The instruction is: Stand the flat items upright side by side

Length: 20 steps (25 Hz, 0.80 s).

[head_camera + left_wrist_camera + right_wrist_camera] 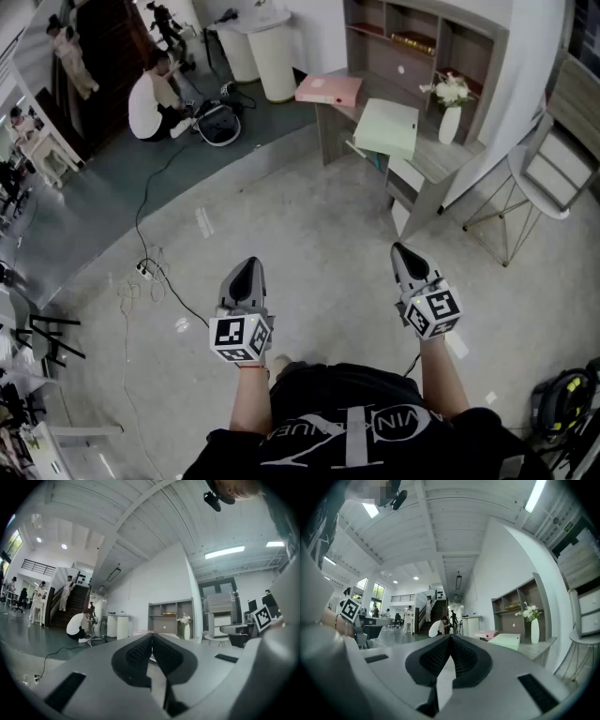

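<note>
A pink flat folder and a pale green flat folder lie on a grey desk at the far side of the room; they show small in the right gripper view as the pink folder and green folder. My left gripper and right gripper hang over bare floor well short of the desk, both shut with nothing between the jaws. The left gripper and right gripper each point toward the desk and shelf.
A white vase with flowers stands on the desk by a shelf unit. A white chair is at the right. A crouching person and cables are at the left. White cabinets stand at the back.
</note>
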Tool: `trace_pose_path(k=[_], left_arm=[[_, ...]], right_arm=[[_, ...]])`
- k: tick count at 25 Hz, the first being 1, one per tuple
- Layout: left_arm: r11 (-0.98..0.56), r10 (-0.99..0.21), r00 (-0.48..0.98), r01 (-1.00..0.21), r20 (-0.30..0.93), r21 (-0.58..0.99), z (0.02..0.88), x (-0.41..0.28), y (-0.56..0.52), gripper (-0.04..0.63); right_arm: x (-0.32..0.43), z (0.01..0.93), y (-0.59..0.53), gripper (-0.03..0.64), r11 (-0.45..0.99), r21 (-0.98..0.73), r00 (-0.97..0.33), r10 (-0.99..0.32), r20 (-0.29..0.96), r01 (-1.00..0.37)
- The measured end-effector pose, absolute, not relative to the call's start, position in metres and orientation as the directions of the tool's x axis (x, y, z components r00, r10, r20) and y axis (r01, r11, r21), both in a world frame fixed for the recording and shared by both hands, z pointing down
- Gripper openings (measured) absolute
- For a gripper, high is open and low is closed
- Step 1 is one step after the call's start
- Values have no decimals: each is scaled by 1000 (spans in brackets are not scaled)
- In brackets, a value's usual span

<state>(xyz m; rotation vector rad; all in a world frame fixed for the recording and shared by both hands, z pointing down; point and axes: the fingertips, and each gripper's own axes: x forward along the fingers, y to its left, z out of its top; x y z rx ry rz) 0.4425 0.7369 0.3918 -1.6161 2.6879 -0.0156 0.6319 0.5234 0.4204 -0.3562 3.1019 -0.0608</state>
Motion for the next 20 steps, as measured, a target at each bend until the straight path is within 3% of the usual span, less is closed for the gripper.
trace_pose_path(k=[14, 17, 20], left_arm=[[478, -878, -479, -878, 21, -17, 399, 444, 708, 5], [459, -887, -460, -887, 24, -48, 396, 436, 692, 126], [447, -894, -447, -895, 25, -8, 399, 421, 672, 150]], right_arm=[[637, 434, 500, 9, 971, -66, -974, -228, 11, -228], [630, 438, 486, 48, 963, -96, -967, -253, 17, -253], [619, 440, 473, 137, 957, -111, -964, -267, 21, -267]])
